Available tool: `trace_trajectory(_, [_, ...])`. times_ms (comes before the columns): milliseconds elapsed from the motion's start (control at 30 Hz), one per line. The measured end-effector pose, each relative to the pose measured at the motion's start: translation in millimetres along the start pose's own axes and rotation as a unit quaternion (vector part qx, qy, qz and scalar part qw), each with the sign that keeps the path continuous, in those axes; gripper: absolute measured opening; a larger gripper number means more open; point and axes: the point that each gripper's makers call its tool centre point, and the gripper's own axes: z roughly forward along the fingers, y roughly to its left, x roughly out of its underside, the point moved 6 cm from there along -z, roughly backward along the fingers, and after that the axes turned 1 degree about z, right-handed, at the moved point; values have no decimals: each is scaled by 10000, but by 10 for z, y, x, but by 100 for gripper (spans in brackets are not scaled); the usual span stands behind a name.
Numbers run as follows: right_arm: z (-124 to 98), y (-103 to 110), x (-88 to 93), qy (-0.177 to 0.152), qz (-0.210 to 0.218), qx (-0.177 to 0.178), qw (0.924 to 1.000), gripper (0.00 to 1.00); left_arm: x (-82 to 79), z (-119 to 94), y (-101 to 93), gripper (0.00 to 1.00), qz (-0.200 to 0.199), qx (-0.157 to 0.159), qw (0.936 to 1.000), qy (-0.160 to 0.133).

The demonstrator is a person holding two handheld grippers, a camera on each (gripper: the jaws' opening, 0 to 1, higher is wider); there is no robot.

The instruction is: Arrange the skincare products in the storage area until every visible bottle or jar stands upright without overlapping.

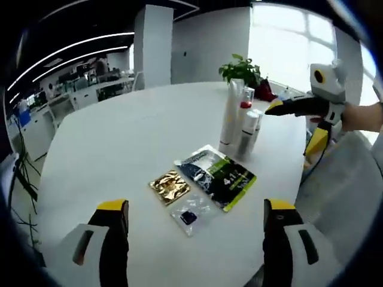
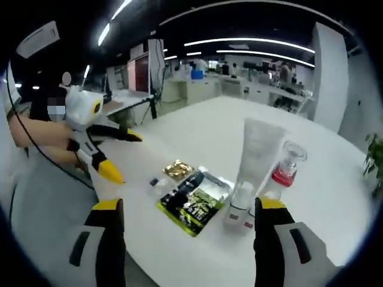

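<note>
Your left gripper is open, empty; your right gripper too; the tall tube stands upright beside the bottles; the sachets lie flat.

Small bottle base hidden behind right gripper's fingers; sachet print unreadable.

Left tool jaws spread wide, empty, right tool likewise, both held level

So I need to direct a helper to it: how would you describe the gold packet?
On the white table, find the upright bottles by the plant. Flat sachets lie nearer; the gold packet is the crinkled metallic square beside the green-and-black one, the only gold one.
</note>
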Motion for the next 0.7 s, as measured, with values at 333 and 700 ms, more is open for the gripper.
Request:
trace_trajectory(333, [-344, -25, 159, -124, 297, 266, 9991, 97, 55, -265, -146, 98, -203, -92, 9997, -76])
trace_trajectory(700, [-566, -11, 227, -264, 424, 346, 9982, 99, 12, -549, -284, 99, -374, -200, 9988, -256])
